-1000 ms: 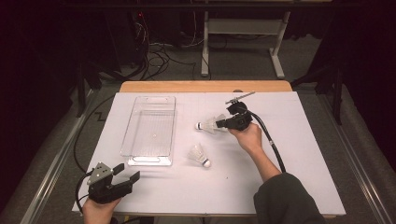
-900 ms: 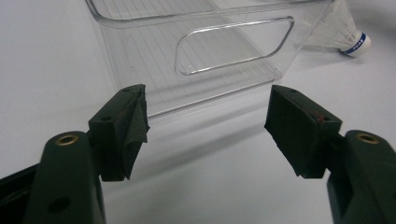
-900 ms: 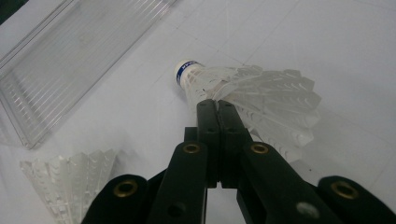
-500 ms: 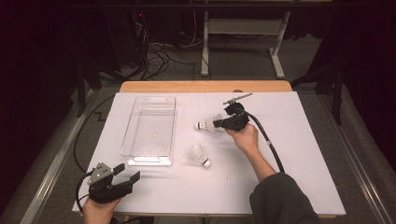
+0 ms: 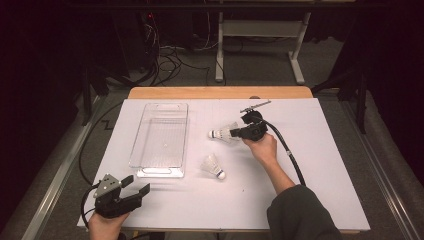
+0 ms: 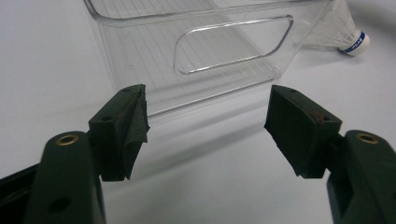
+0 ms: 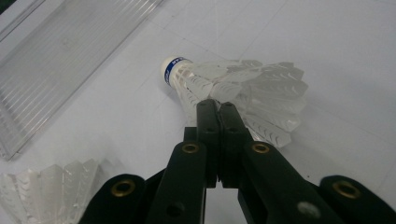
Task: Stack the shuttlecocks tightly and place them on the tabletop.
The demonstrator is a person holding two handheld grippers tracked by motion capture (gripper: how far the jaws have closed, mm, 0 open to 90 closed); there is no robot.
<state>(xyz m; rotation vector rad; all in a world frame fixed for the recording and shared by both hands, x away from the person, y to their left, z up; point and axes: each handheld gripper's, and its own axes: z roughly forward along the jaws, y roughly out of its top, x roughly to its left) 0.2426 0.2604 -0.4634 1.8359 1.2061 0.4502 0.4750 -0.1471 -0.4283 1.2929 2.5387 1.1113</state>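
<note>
Your held shuttlecock point(image 5: 223, 133): white feather skirt, white cork w/ blue band, lying on its side, cork pointing toward the clear tray point(image 5: 161, 140), skirt edge pinched in the right gripper point(image 5: 238, 133), whose jaws are closed together on the feathers. It sits mid-bench, just right of the tray. In the right gripper view it point(image 7: 233, 93) shows cork away from you, skirt flaring right. The 2nd shuttlecock point(image 5: 213, 165) is same type, on the white bench point(image 5: 320, 190) nearer you, cork pointing right, near the tray's front right corner.
</note>
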